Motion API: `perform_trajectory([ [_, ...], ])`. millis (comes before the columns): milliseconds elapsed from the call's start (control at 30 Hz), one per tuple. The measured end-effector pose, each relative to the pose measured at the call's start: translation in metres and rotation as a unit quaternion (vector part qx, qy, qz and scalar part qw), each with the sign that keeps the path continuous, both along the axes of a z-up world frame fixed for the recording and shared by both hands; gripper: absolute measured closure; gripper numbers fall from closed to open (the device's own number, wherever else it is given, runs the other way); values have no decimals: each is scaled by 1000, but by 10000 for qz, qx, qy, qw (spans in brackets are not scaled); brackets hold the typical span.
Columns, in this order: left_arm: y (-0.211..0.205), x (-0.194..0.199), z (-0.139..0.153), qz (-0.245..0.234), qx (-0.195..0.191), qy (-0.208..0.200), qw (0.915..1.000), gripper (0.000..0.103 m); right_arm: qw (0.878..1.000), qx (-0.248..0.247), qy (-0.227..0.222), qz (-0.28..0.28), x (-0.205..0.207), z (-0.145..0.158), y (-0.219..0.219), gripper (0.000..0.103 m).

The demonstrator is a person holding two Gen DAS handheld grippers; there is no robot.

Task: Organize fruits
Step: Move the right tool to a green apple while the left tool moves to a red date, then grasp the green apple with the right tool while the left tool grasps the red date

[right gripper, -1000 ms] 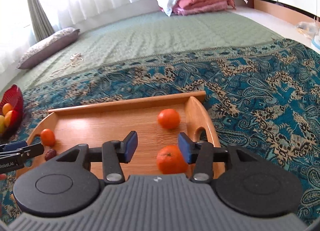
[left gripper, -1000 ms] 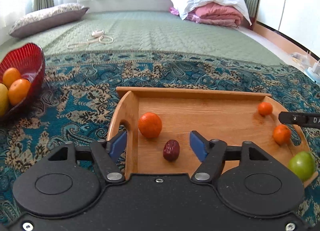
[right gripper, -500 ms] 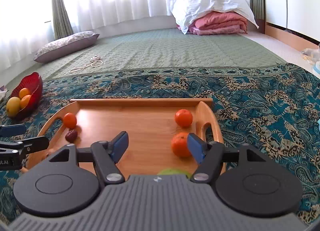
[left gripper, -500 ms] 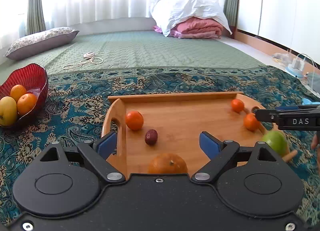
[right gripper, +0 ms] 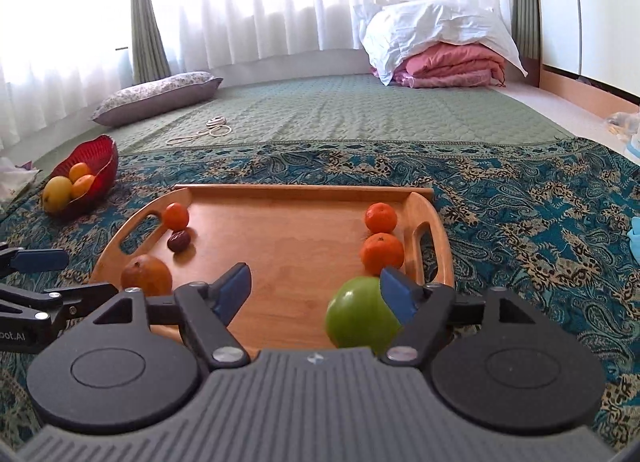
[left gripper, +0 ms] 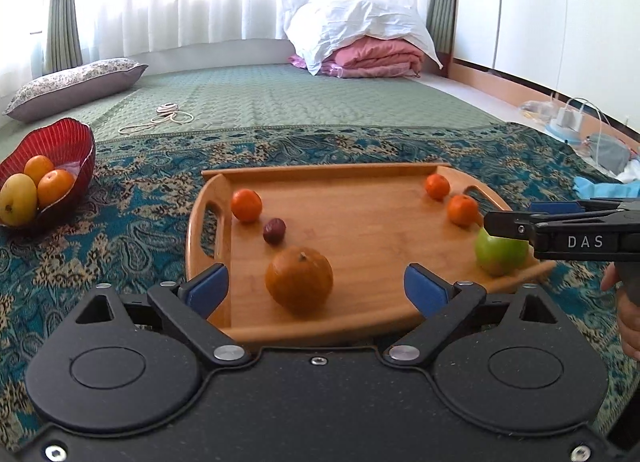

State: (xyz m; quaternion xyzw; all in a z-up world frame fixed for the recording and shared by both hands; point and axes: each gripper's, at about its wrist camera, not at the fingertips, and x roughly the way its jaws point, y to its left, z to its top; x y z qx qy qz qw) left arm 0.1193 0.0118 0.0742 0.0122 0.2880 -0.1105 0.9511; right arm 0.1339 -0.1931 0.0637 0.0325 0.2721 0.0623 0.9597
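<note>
A red bowl (left gripper: pixel 60 149) is sitting at the far left on the patterned blanket (left gripper: pixel 132 213), holding two oranges and a yellow fruit (left gripper: pixel 18 199). Well to its right, the wooden tray (left gripper: pixel 360 221) is lying flat. On the tray's left side a small orange (left gripper: pixel 247 204) is resting by the handle slot, with a dark date (left gripper: pixel 274 230) just beside it and a large orange (left gripper: pixel 299 278) nearer. At the tray's right side two small oranges (right gripper: pixel 381 217) are sitting one behind the other near the right handle, and a green apple (right gripper: pixel 362 312) is lying at the near right corner.

The left gripper (left gripper: pixel 316 288) is hovering at the tray's near edge, its jaws having just been opening; they are standing wide apart with the large orange between them, untouched. The right gripper (right gripper: pixel 316 288) is hovering at the near right, its jaws also having just been opening and standing apart; the apple is lying close against the right finger, and I cannot tell whether it is touching.
</note>
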Motion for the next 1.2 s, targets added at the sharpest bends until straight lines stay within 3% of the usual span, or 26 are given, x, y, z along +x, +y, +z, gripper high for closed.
perform_trajectory([
  [500,-3,-23,-20,-234,345,212,9989,6,9976,-243,-156,635,-64,-18,17,15],
  [733,-4,-23,-29,-194,383,251,9988,4,9961,-15,-200,861,-86,-29,33,14],
  [1100,3,-23,-34,-103,313,252,9991,4,9941,-269,-95,1051,-90,-52,78,14],
  [1200,5,-23,-35,-91,285,260,9992,3,9947,-281,-28,986,-88,-57,83,22],
])
